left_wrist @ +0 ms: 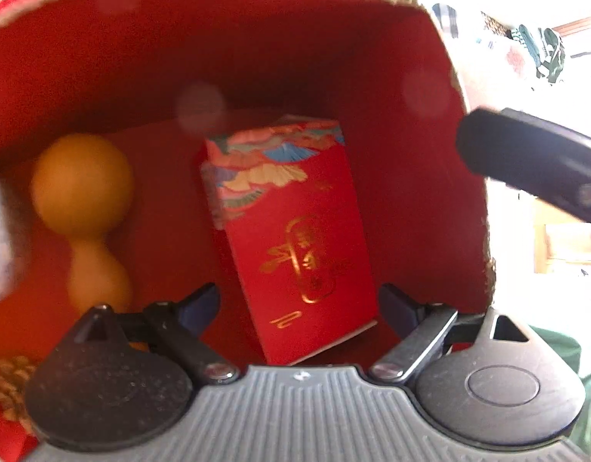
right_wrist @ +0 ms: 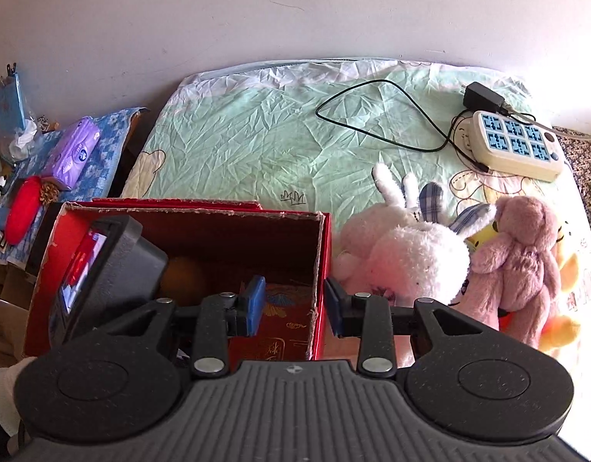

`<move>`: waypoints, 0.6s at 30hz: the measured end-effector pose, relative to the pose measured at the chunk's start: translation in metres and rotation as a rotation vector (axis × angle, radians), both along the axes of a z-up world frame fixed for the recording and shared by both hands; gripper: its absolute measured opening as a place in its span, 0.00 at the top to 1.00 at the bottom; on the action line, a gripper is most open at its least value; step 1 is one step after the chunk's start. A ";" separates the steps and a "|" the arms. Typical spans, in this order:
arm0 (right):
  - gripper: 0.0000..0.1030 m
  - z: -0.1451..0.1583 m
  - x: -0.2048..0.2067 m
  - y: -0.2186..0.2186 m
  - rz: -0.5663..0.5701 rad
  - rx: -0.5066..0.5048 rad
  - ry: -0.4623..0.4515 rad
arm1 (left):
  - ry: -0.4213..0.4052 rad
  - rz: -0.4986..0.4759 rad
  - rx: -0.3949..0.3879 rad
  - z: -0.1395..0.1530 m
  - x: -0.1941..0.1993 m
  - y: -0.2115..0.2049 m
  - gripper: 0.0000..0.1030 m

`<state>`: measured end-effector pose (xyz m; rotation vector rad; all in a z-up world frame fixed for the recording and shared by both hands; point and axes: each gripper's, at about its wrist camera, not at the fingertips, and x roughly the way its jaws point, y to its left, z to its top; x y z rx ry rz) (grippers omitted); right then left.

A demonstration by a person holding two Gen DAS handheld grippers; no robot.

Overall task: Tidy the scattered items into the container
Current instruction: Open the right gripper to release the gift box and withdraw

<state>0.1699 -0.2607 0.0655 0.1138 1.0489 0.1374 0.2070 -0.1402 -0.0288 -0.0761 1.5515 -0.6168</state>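
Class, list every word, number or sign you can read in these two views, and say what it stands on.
None reads clearly.
Small red box: gold characters, too blurred to read.
Purple pack: round blue logo, too small.
Sheet: drawn doodles, no legible words.

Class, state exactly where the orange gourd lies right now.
In the left wrist view, the orange gourd lies on the red box floor, left of the patterned red carton.

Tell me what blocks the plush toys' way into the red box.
The box's near wall stands between the plush toys and the inside; the right gripper straddles it. The box top is open.
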 end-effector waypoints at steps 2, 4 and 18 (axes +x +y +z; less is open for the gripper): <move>0.66 -0.001 -0.002 0.000 0.001 0.007 0.001 | -0.045 0.010 0.022 0.008 -0.002 0.007 0.14; 0.66 -0.002 -0.004 0.000 0.000 0.012 0.002 | -0.091 0.025 0.055 0.016 -0.004 0.015 0.14; 0.61 -0.003 -0.015 0.008 -0.038 -0.012 -0.070 | -0.329 0.137 0.266 0.044 -0.018 0.064 0.14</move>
